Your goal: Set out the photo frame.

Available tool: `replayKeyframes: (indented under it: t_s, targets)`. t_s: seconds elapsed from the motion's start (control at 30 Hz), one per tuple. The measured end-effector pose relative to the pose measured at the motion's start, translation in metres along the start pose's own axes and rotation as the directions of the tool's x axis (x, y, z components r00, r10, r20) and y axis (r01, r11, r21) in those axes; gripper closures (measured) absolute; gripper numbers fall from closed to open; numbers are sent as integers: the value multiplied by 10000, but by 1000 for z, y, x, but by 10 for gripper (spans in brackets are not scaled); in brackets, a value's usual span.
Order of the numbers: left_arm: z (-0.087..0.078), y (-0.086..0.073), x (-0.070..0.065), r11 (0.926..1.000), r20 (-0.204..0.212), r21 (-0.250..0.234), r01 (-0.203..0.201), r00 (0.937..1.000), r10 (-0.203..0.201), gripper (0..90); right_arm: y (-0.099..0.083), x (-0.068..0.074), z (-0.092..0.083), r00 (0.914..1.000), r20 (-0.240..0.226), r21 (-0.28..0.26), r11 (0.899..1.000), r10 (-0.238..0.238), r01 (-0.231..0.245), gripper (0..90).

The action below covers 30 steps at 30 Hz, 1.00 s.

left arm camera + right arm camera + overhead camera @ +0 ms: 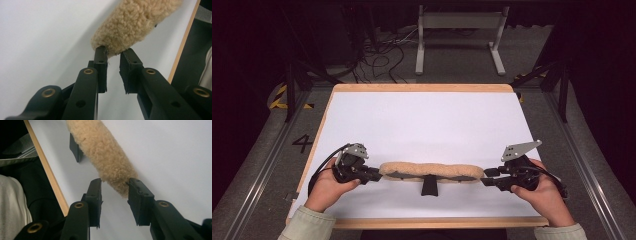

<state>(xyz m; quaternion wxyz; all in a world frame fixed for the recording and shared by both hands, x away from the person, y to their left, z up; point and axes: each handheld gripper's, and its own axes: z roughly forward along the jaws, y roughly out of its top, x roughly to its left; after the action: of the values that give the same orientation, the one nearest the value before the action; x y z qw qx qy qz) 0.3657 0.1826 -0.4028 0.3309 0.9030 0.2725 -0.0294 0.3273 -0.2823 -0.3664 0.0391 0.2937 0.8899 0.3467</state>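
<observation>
In the high view, one fleecy tan pad [431, 171] lies across the lower middle of the frame on the white table [427, 120], with one black strap [430, 186] sticking out below its middle. The left gripper [374, 174] meets the pad's left end; the right gripper [488, 177] meets its right end. Two hands, one on each gripper.

In the left gripper view, the pad [132, 22] runs from the upper right down to the centre. The left gripper [112, 56] has its jaws narrowly apart, both tips touching the pad's end.

In the right gripper view, the pad [100, 150] runs from the top to the centre. The right gripper [115, 186] has its jaws somewhat parted around the pad's tip; whether they press on it I cannot tell. The strap [74, 147] shows at the upper left.
</observation>
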Motion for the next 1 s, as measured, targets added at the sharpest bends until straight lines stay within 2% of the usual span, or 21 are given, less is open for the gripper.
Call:
replayKeyframes:
  t_s: [0.13,0.17,0.2,0.33,0.37,0.5,0.53,0.57,0.6,0.63,0.67,0.73,0.77,0.83,1.0]
  targets:
    - [0,-3,1,10000,77,36,9,10000,-9,742,0,1,-3,10000,-32,57,10000,-60,60,630]
    - [1,-4,4,9999,84,-11,-119,9999,119,742,-1,0,-3,10000,1,54,10000,-63,63,629]
    - [1,-6,2,9998,181,154,120,9998,-123,748,-1,0,-4,10000,22,29,10000,-62,62,630]
    - [1,-6,-2,9988,161,310,-386,9991,381,795,-3,-3,-8,9998,174,-170,9999,-14,17,652]
    - [0,-6,-3,9983,281,331,-470,9985,461,803,-3,-3,-9,9998,191,-200,9998,-22,26,659]
    - [-4,-5,-7,9949,321,407,-928,9953,915,834,-5,-6,-11,9994,349,-303,9995,7,3,657]
    - [-5,-5,-8,9919,317,438,-1191,9925,1178,836,-6,-7,-11,9992,403,-304,9995,28,-16,659]
    - [-6,-5,-9,9905,518,553,-1261,9910,1233,848,-6,-8,-11,9988,485,-324,9995,41,-26,663]
    - [-7,-4,-10,9856,577,612,-1578,9863,1543,856,-7,-8,-12,9987,500,-349,9994,67,-50,671]
    - [-8,-6,-15,9874,846,766,-1381,9877,1316,864,-7,-9,-13,9982,589,-398,9992,83,-60,682]
    - [-8,-4,-14,9814,782,707,-1782,9819,1727,869,-8,-9,-13,9978,655,-452,9989,113,-84,688]
    - [-7,-4,-17,9768,887,804,-1983,9775,1912,878,-7,-10,-14,9973,726,-469,9989,94,-60,694]
    - [-7,-4,-17,9768,887,804,-1983,9775,1912,881,-7,-10,-14,9973,726,-469,9989,94,-60,694]
    - [-2,-4,-19,9702,1016,1008,-2205,9723,2105,889,-7,-8,-11,9970,766,-325,9994,-66,91,698]
    - [7,-1,-22,9645,1031,1121,-2389,9682,2279,898,-7,-9,-7,9968,801,-295,9996,-12,35,713]
